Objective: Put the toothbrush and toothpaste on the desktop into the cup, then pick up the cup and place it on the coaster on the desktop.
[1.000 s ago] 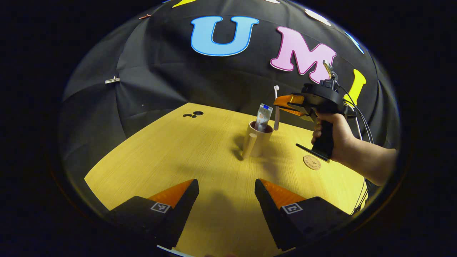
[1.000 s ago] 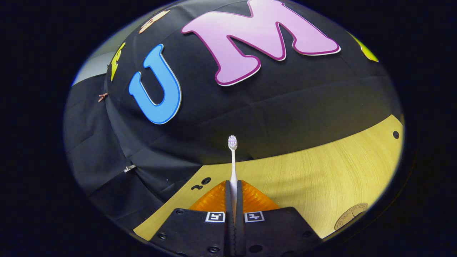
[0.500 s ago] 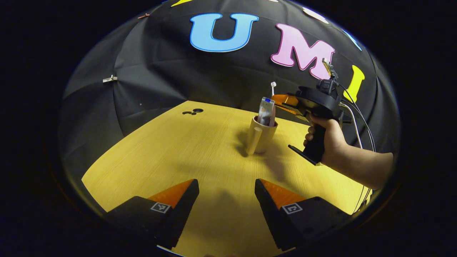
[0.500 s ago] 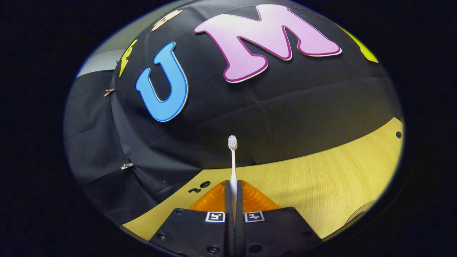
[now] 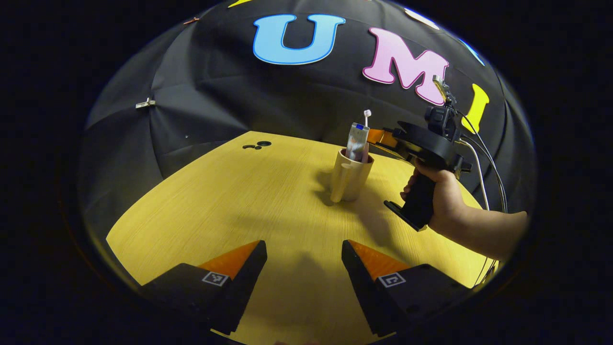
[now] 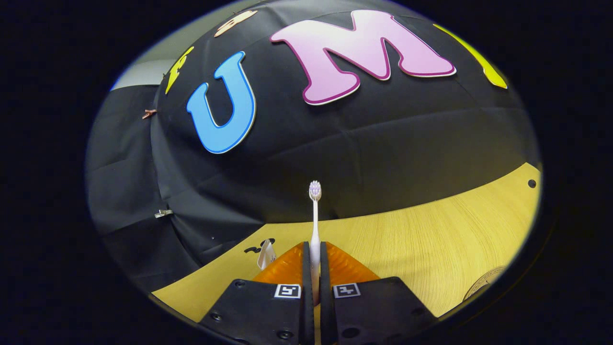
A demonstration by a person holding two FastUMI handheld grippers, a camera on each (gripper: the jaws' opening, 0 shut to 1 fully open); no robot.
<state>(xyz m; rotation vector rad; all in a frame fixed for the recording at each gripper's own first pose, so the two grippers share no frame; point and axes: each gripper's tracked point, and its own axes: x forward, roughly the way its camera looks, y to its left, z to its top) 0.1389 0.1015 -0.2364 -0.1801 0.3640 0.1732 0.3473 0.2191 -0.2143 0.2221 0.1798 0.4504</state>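
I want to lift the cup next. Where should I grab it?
Probably by the cup's handle, which faces the open left gripper, so come in level from that side. The toothpaste and toothbrush stick out the top, so don't reach from above.

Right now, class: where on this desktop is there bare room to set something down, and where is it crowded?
Bare: the wide desktop stretch between the left gripper and the cup, reaching to the holes. Crowded: around the cup, where the right gripper holds the toothbrush beside the toothpaste.

A recording booth: black cloth wall (image 5: 215, 105) pinned with metal clips (image 5: 144, 103) behind a bare yellow wood-grain desk (image 5: 249, 201).
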